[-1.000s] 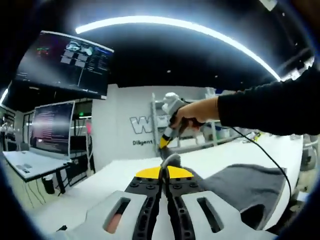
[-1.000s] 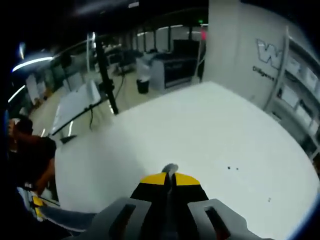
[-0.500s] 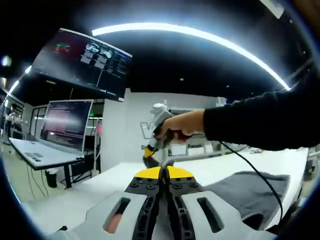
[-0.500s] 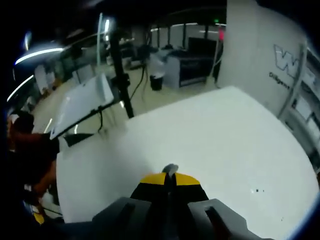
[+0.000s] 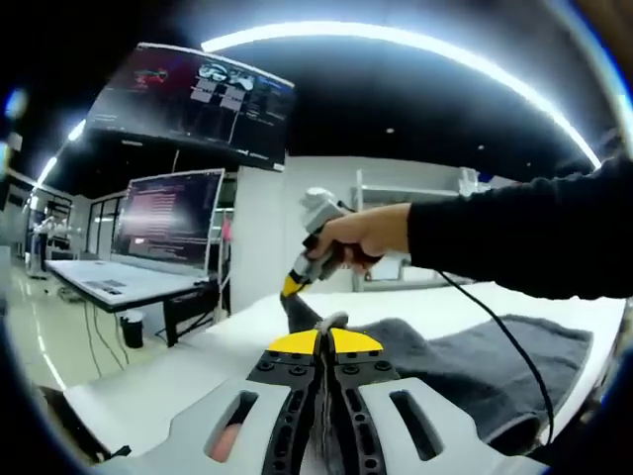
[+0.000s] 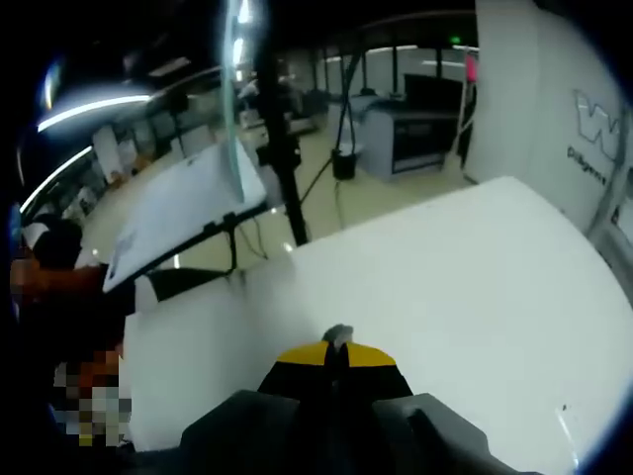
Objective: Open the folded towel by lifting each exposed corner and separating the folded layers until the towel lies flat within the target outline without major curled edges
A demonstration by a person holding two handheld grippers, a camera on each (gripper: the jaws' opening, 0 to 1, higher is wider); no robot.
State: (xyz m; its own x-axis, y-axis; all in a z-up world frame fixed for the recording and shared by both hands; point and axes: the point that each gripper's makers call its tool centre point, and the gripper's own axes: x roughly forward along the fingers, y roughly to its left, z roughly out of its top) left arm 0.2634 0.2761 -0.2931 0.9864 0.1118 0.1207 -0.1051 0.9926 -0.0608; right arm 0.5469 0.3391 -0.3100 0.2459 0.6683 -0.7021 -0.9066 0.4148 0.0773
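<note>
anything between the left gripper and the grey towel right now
Nothing visible does. The left gripper has its jaws shut on a fold of the grey terry towel already. The right gripper, held in a hand, pinches the towel further along, beside rather than in the way.

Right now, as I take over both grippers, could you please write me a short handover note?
Left gripper: jaws shut on a raised fold of the grey towel.
Right gripper: held in a hand above the table, jaws shut on a towel corner lifted off the white table.
Towel: bunched, partly lifted, its far part resting on the table.
Done: two points gripped and raised.
Left: pull the layers apart, spread flat. I cannot see the target outline.
</note>
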